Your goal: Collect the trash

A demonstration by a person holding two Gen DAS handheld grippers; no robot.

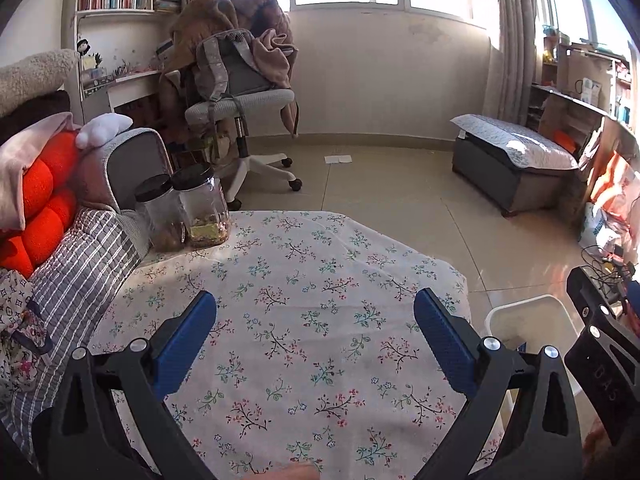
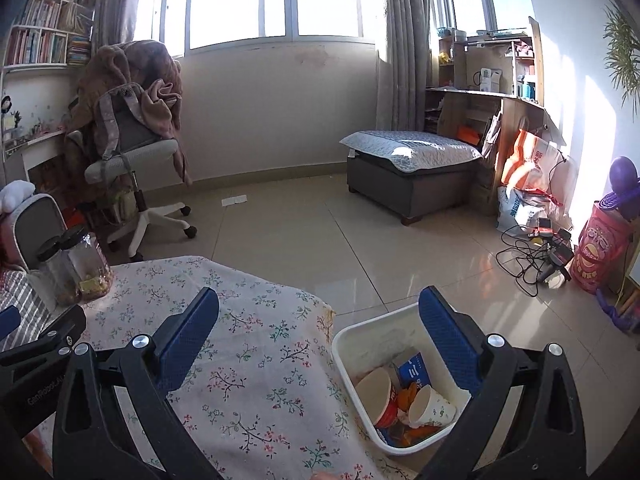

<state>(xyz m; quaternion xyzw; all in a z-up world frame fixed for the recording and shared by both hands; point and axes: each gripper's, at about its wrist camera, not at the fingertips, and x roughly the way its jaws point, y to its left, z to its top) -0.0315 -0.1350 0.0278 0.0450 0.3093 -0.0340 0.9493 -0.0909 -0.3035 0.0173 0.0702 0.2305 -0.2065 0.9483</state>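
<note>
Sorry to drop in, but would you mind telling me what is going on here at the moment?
A person is clearing trash with two handheld grippers. Both the left gripper and the right gripper are open and hold nothing. The white bin on the floor beside the table holds paper cups and wrappers. The floral tablecloth shows no loose trash; only two jars stand at its far corner. A scrap of paper lies on the floor near the chair.

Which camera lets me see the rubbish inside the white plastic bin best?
The right wrist view. It looks down into the white plastic bin, showing paper cups, a blue packet and orange scraps. The left wrist view catches only the bin's rim and inner wall, behind a gripper finger; its contents are hidden.
</note>
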